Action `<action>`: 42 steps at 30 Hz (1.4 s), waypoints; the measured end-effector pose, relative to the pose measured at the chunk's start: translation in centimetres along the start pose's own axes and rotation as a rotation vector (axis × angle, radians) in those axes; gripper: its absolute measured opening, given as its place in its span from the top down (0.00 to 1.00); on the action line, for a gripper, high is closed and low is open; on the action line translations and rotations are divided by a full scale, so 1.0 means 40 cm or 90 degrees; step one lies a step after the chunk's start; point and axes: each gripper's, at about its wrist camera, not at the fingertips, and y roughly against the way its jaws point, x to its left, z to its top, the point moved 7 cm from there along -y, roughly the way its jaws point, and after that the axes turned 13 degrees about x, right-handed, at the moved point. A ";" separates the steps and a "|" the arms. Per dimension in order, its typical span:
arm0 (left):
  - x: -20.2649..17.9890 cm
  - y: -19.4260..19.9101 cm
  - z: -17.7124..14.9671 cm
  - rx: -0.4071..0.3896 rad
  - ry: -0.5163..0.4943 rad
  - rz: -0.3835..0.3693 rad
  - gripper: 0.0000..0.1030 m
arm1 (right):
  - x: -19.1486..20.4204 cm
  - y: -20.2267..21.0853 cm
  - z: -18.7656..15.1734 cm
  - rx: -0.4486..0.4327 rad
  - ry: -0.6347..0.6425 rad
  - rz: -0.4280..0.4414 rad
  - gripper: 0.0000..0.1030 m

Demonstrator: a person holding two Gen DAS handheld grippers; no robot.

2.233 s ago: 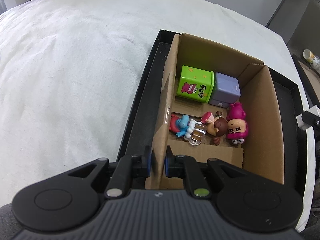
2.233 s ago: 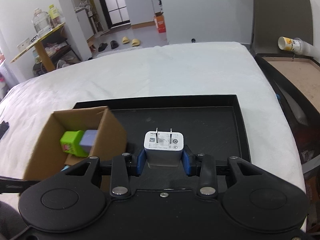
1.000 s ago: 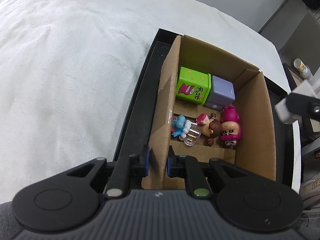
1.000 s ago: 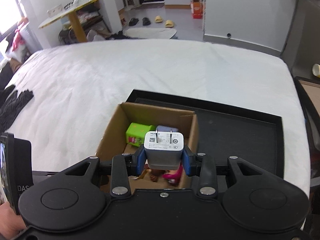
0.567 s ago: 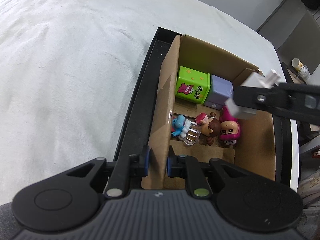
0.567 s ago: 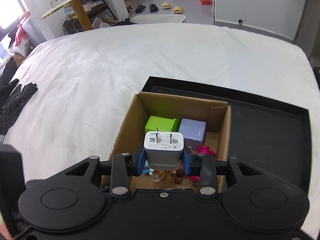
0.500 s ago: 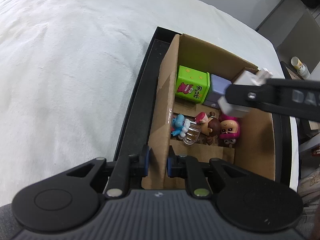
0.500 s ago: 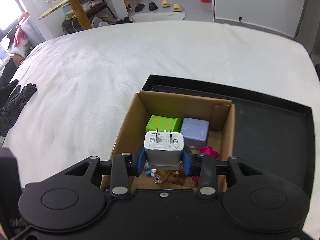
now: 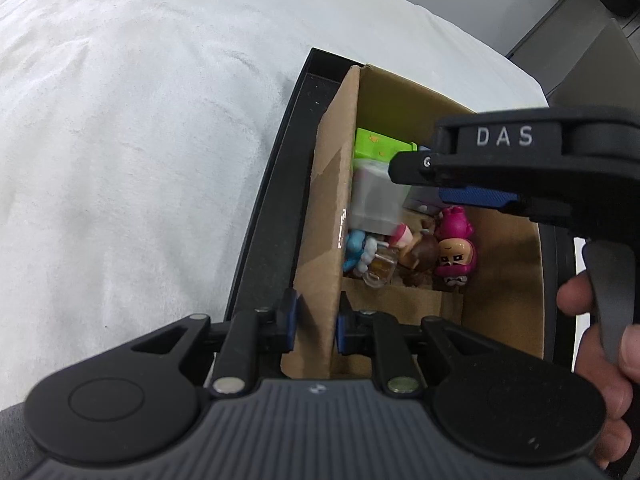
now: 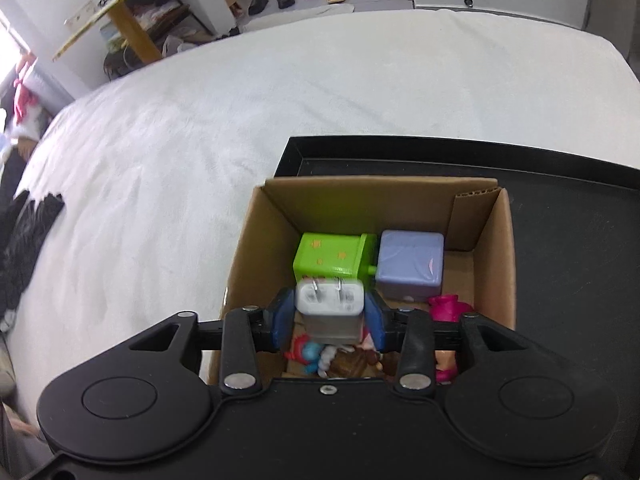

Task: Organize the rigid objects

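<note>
A cardboard box (image 9: 324,216) stands in a black tray (image 9: 276,184). My left gripper (image 9: 314,322) is shut on the box's left wall. Inside lie a green cube (image 10: 328,258), a lavender cube (image 10: 410,262), a pink figure (image 9: 454,248), a blue figure (image 9: 356,248) and a brown figure (image 9: 422,254). My right gripper (image 10: 330,318) hangs over the box, its fingers (image 10: 280,320) spread apart from the white charger (image 10: 330,306). The blurred charger is dropping inside the box, as the left wrist view (image 9: 374,200) shows.
The tray (image 10: 560,200) sits on a white cloth-covered table (image 10: 200,128), with bare tray floor right of the box. Dark cloth (image 10: 24,232) lies at the table's left edge. A shelf, shoes and furniture stand beyond the far edge.
My right gripper moved over the box, lowered and opened. The charger left its fingers and is falling into the box. My left gripper kept its hold on the box wall.
</note>
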 end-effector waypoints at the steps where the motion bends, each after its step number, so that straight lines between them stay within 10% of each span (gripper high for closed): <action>1: 0.002 -0.001 0.002 0.001 0.002 0.000 0.83 | -0.001 0.000 0.000 0.000 -0.004 0.007 0.58; 11: 0.001 -0.002 0.004 0.003 0.003 0.000 0.83 | -0.012 0.040 -0.019 -0.004 0.002 0.007 0.57; 36: -0.040 0.163 -0.009 -0.041 -0.011 0.020 0.82 | -0.072 0.242 -0.101 -0.076 -0.010 0.024 0.20; 42: -0.071 0.231 -0.033 -0.069 -0.035 0.025 0.60 | -0.103 0.293 -0.140 -0.092 -0.023 0.014 0.12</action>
